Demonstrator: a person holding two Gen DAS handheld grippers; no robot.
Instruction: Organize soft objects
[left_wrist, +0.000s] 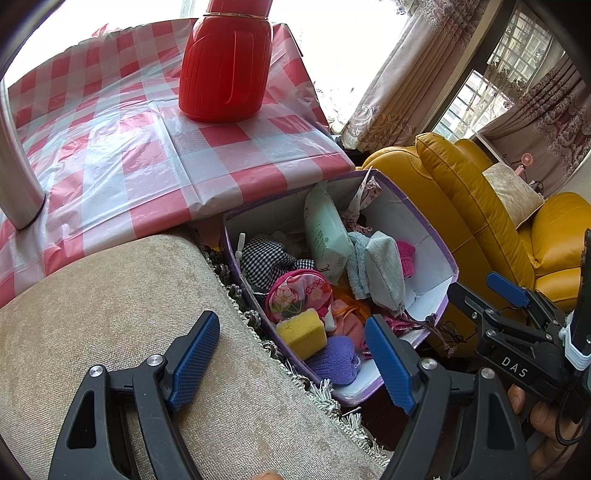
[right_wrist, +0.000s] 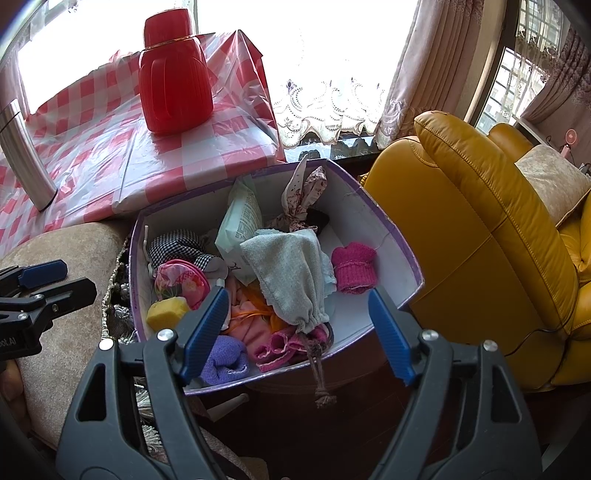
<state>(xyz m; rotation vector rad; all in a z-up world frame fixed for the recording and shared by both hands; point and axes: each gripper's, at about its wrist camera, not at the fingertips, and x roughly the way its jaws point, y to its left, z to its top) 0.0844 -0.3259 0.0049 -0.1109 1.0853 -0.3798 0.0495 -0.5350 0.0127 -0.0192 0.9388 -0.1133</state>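
A: Firstly, item one: right hand-held gripper. Jaws spread wide, nothing between them, poised above the near rim of the box. Item two: left hand-held gripper. Likewise parted and empty, over the beige cushion at the box's near left corner.

B: Contents of the box?

A: Soft goods, heaped. Grey drawstring pouch on top at centre, its cord trailing over the near rim. Magenta knit piece alone against the right wall. Yellow sponge at near left; floral pouch just behind it; purple knit item in the near corner; checked cloth at far left; pale tissue pack leaning on the back wall.

B: Handling notes?

A: All judged light and yielding. The sponge should compress, so pinch across its middle. The knits may snag or stretch; take a bunched fold. The grey pouch is best taken at its gathered neck, as the cord could drag neighbours. The tissue pack looks slick-wrapped.

B: Unverified entries?

A: Orange and pink fabrics lie under the pouch, shape unclear. A patterned cloth at the back is partly covered. Lower layers hidden. The box stands between the checked table and a yellow armchair; what it stands on is hard to make out.
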